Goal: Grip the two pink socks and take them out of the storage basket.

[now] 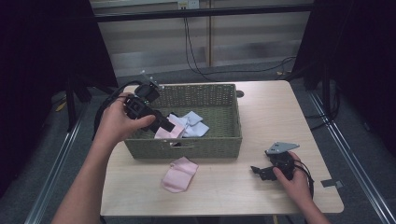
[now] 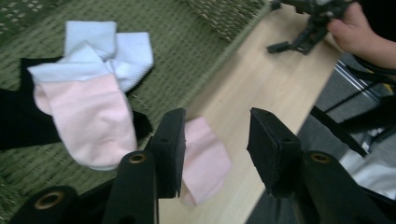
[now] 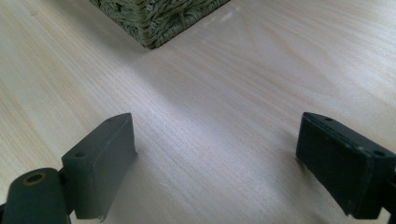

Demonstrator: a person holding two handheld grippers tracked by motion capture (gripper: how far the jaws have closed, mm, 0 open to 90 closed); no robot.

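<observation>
A green woven basket [image 1: 205, 144] sits on a pale wooden table [image 1: 261, 116]. Inside the basket lie some socks in a small heap. A pink sock in the basket [image 2: 88, 119] lies on top, and its cuff end touches the white socks [image 2: 109, 49] beside it. Something black [image 2: 21, 121] lies under them on the basket floor, but I cannot tell what it is. The left gripper [image 2: 215, 140] hangs over the near left part of the basket, held in the person's left hand [image 1: 119, 123]. Its jaws stand apart and nothing is between them. The pink sock in the basket lies just to one side of them, let go. Another pink sock on the table [image 1: 180, 173] lies outside, just in front of the basket's front wall, folded and flat on the wood. It is near the basket but not touching it, as far as I can see. The right gripper [image 3: 215, 163] rests low over the table at the near right, well apart from the basket, with the person's right hand [image 1: 294, 179] around it. Its jaws are spread wide and there is bare wood between them. A corner of the basket shows ahead of it. Black cables [image 1: 196, 51] hang down behind the table.
</observation>
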